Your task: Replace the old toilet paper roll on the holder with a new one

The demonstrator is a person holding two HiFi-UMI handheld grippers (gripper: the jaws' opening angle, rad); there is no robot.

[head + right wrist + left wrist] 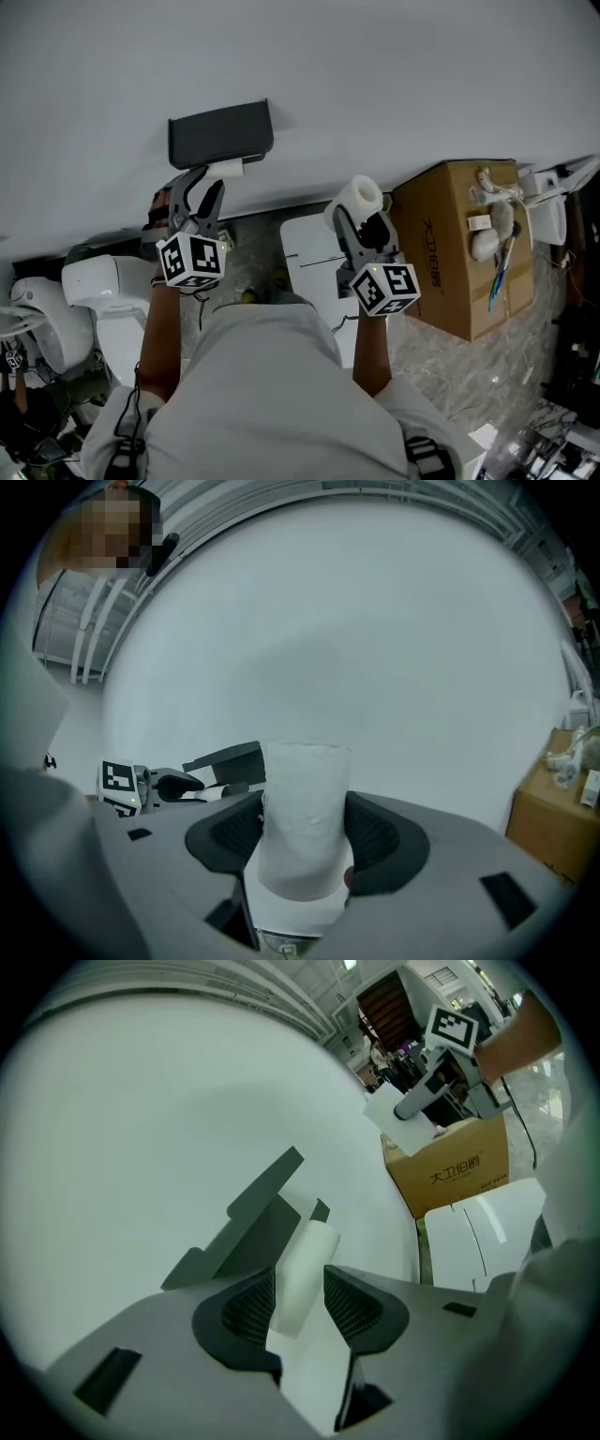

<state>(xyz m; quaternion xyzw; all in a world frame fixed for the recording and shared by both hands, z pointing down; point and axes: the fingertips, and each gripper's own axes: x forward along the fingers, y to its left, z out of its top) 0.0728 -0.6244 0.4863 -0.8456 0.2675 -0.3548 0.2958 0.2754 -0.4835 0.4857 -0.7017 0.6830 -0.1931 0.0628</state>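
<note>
My left gripper stood spread around the nearly spent toilet paper roll on the wall holder. My right gripper pinched the new roll upright, off to the right.

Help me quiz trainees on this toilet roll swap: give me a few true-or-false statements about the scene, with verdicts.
1. The right gripper is clamped on the new roll. True.
2. The old roll lies on the floor. False: it is up at the dark holder on the wall.
3. The left gripper has its jaws apart, with the old roll between them. True.
4. The cardboard box stands on the left gripper's side. False: it stands on the right gripper's side.
</note>
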